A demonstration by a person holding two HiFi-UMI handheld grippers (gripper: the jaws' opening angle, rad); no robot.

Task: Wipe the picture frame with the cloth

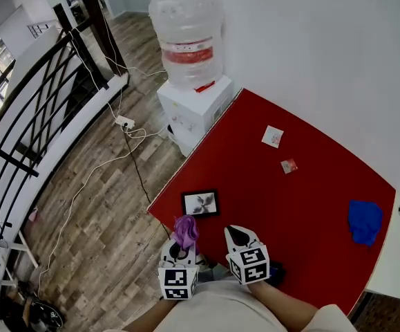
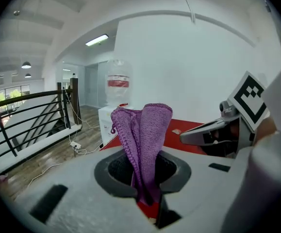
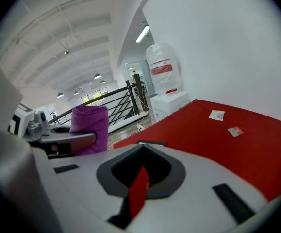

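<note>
Gripping cloth [image 1: 185, 230]: left gripper [image 1: 184, 249] | right gripper [image 1: 235, 235] seemingly closed (empty) | 1 picture frame [image 1: 200, 203] ahead

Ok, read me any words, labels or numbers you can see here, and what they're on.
No text here can be read.
Bottle label: red band, print too blurred to read.
White card: print too small to read.
Small packet: too small to read.
Frame: a pattern, no words.
Left cube, right cube: square codes only, no words.

Nothing reads clearly; the water bottle's red label [image 1: 188, 52] perhaps bears blurred print.
</note>
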